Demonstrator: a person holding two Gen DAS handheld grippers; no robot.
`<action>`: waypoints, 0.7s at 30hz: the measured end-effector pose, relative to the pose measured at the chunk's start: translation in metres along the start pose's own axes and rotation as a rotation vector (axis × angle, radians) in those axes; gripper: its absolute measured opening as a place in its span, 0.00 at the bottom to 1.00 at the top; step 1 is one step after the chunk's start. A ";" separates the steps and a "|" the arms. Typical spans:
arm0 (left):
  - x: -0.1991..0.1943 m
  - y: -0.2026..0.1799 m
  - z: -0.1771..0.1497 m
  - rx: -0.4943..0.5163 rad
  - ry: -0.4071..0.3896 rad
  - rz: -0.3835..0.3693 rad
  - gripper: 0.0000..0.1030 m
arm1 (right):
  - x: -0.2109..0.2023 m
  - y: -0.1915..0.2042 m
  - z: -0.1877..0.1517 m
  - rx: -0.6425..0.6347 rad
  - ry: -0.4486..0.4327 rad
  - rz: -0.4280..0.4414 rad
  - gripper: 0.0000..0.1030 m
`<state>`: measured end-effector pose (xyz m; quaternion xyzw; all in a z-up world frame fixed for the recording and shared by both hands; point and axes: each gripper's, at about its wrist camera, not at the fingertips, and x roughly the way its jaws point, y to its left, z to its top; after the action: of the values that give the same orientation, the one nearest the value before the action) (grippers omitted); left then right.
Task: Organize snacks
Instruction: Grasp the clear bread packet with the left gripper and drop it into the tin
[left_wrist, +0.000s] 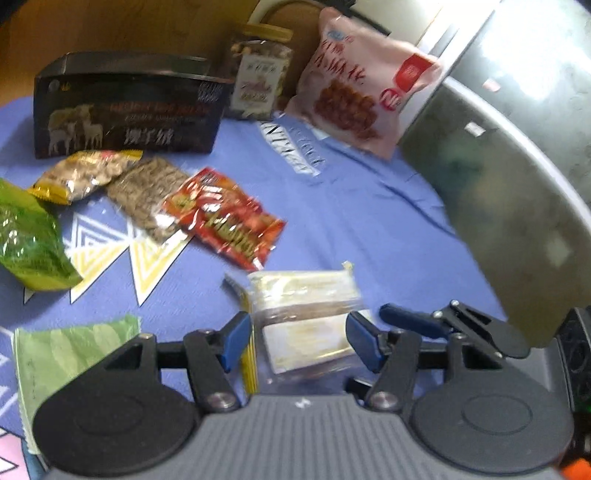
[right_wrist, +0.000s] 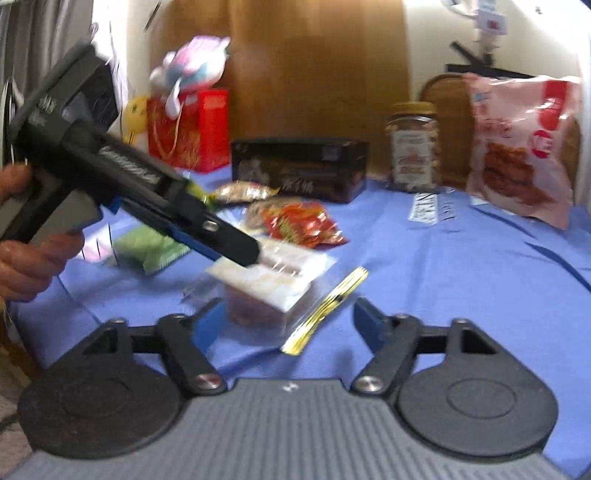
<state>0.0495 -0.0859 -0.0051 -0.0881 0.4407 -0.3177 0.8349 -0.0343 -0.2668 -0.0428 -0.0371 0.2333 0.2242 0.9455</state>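
A clear packet of cream and brown wafers (left_wrist: 306, 325) lies on the blue cloth (left_wrist: 369, 221). My left gripper (left_wrist: 300, 338) straddles it with a blue pad on either side; small gaps show, so it is open. Seen from the right wrist, the left gripper (right_wrist: 247, 256) points down onto the packet (right_wrist: 266, 291). My right gripper (right_wrist: 290, 325) is open around the packet's near end and its gold seal strip (right_wrist: 325, 314), with its pads apart from both. One blue finger of the right gripper (left_wrist: 406, 320) shows just right of the packet.
A black box (left_wrist: 125, 110), a nut jar (left_wrist: 258, 81) and a pink bag (left_wrist: 354, 92) stand at the back. A red packet (left_wrist: 225, 218), seed packet (left_wrist: 147, 192), yellow peanut packet (left_wrist: 81, 173) and green bags (left_wrist: 26, 240) lie left. The table's grey rim (left_wrist: 517, 184) curves right.
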 end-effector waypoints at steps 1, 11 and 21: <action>0.004 0.001 -0.002 -0.010 0.008 -0.006 0.55 | 0.007 0.003 -0.001 -0.011 0.020 0.002 0.50; -0.032 -0.005 0.033 0.042 -0.109 -0.007 0.45 | 0.010 0.000 0.036 0.035 -0.062 0.041 0.46; -0.042 0.088 0.163 -0.090 -0.281 0.102 0.46 | 0.133 -0.042 0.165 0.068 -0.108 0.128 0.45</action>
<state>0.2009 -0.0137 0.0828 -0.1466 0.3371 -0.2391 0.8987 0.1596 -0.2215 0.0413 0.0221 0.1915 0.2779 0.9411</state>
